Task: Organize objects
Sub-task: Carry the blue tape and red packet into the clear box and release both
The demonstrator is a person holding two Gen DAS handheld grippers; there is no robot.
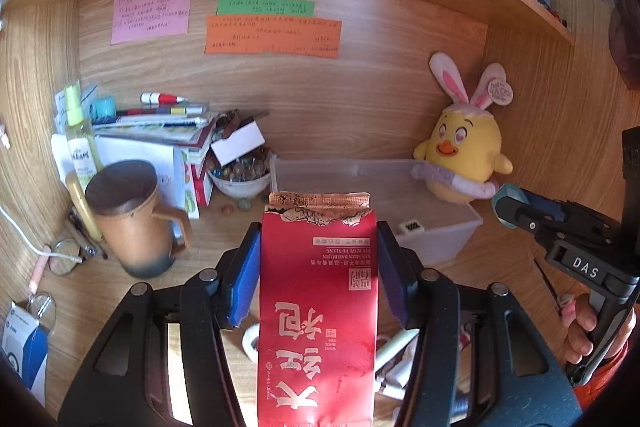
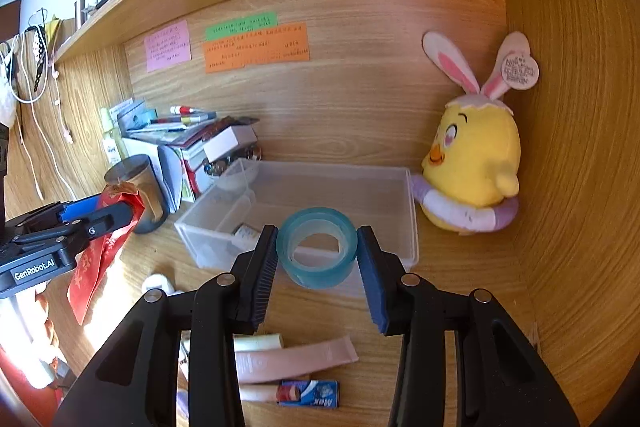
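Left gripper [image 1: 318, 267]: jaws clamp red tea pouch [image 1: 318, 307], light, crushable; hold mid-body. Right gripper [image 2: 317, 259]: jaws pinch tape roll [image 2: 317, 247], rigid, slick.

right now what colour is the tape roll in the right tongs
Translucent teal-blue tape roll; the right wrist view shows it best.

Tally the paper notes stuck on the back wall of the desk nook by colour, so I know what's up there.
Pink note: 1
Green note: 1
Orange note: 1
Total: 3 notes; the green one sits just above the orange one, and the pink one is apart to their left.
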